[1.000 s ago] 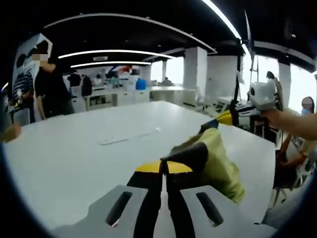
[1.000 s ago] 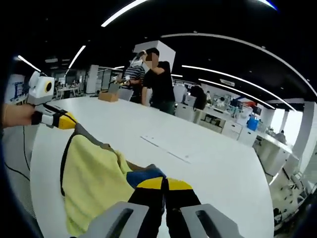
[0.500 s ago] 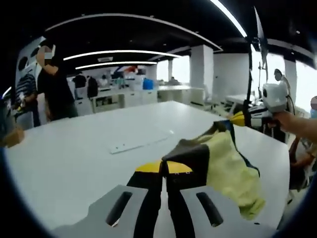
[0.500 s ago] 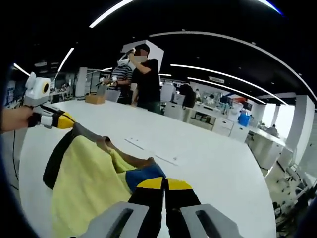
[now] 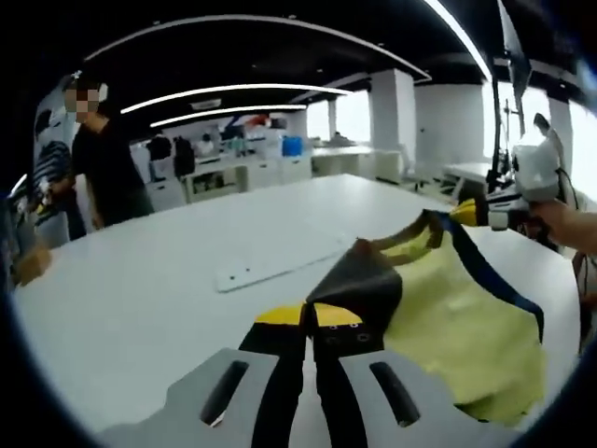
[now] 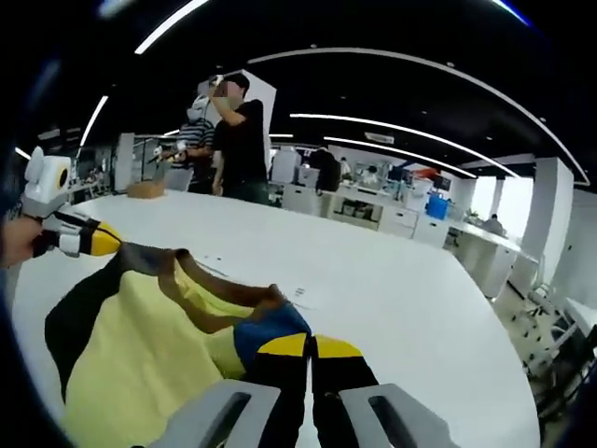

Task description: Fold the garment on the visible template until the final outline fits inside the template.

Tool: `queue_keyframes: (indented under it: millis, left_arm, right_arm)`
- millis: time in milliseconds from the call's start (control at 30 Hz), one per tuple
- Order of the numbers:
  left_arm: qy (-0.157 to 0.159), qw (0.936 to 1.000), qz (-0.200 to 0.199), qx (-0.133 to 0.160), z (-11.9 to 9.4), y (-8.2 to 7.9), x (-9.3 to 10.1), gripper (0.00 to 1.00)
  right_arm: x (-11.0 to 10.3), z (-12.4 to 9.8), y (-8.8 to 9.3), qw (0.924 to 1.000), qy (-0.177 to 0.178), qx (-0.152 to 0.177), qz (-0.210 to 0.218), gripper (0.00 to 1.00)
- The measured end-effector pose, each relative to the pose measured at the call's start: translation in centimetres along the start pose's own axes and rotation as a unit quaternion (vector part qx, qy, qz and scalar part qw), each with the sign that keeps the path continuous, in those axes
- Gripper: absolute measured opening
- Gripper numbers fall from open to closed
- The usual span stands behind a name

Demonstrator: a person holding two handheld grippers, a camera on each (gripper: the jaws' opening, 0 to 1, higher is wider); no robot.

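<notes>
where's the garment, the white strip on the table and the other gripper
garment (image 5: 457, 327): left gripper view, yellow body panel
white strip (image 5: 280, 266): left gripper view, middle of strip
right gripper (image 5: 471, 213): left gripper view, yellow tips at the cloth's edge

right gripper (image 6: 312, 347) pinching yellow garment (image 6: 149, 345), left gripper (image 6: 91, 239) gripping far corner, white table (image 6: 401, 308)

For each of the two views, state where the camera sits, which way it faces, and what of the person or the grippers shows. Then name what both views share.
Left gripper view: rides on the left gripper, facing across the white table; jaws shut on the garment; the right gripper enters from the right.
Right gripper view: rides on the right gripper, facing across the table; jaws shut on the garment's blue part; the left gripper enters from the left.
Shared: garment, table, both grippers.
</notes>
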State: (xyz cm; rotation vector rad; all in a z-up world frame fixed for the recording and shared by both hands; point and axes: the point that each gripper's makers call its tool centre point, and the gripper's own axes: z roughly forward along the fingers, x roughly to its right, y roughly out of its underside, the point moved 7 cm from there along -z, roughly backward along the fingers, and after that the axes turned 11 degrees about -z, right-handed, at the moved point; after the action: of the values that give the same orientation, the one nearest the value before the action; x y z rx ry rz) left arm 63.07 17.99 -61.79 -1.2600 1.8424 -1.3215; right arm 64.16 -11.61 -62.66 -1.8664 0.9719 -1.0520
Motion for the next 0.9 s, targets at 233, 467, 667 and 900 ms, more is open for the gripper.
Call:
queue_keyframes:
  millis: [233, 467, 667, 900]
  left_arm:
    - [-0.012, 0.9998, -0.015, -0.01, 2.7, 1.0, -0.6, 0.0]
    - [-0.028, 0.9989, -0.012, -0.036, 5.1, 2.7, -1.4, 0.0]
    - [-0.029, 0.997, -0.029, -0.066, 6.2, 4.3, -1.6, 0.0]
    - [-0.033, 0.9955, -0.009, -0.088, 6.9, 5.3, -1.8, 0.0]
  right_arm:
    - [0.3, 2.8, 1.4, 0.9992, 0.038, -0.012, 0.004, 0.0]
    - [-0.2, 5.2, 3.0, 0.9986, 0.031, -0.043, 0.007, 0.0]
    - [-0.5, 6.4, 4.6, 0.9965, 0.019, -0.081, 0.012, 0.0]
    - [-0.8, 7.0, 5.9, 0.9925, 0.004, -0.112, 0.049, 0.0]
